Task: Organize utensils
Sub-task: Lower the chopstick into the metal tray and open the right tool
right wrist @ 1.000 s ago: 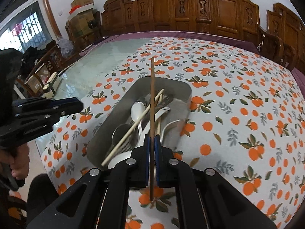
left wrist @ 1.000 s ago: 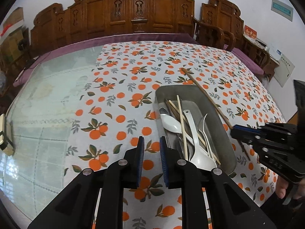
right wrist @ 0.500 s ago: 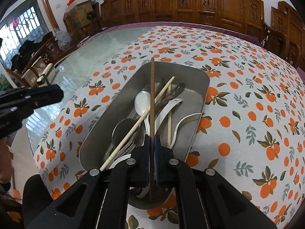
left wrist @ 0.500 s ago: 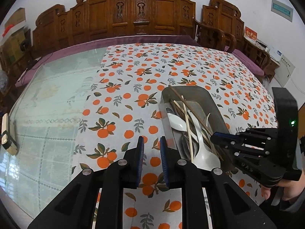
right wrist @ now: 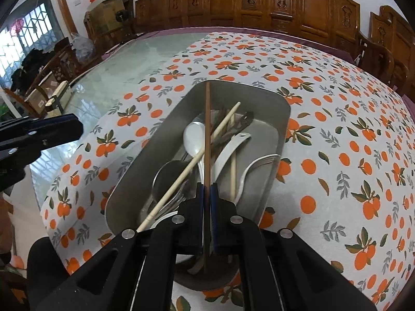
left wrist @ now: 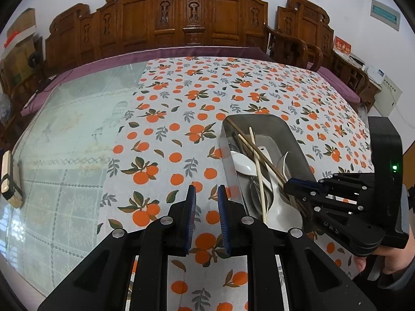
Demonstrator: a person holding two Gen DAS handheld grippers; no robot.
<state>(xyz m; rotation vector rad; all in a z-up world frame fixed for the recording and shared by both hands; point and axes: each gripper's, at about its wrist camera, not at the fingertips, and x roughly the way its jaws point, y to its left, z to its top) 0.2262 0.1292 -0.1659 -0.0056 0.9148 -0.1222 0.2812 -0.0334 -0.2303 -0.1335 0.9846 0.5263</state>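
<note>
Right fingers (right wrist: 199, 194) tight on brown chopstick (right wrist: 207, 129)

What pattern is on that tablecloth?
Oranges with green leaves on the white tablecloth, clearest in the right wrist view.

Both tools are matte black plastic. The left gripper (left wrist: 206, 202) has blue ribbed pads and round silver screws on its linkage arms. The right gripper (left wrist: 288, 182) carries a boxy black housing with a small green light, above a grey sleeve (left wrist: 400, 280).
</note>
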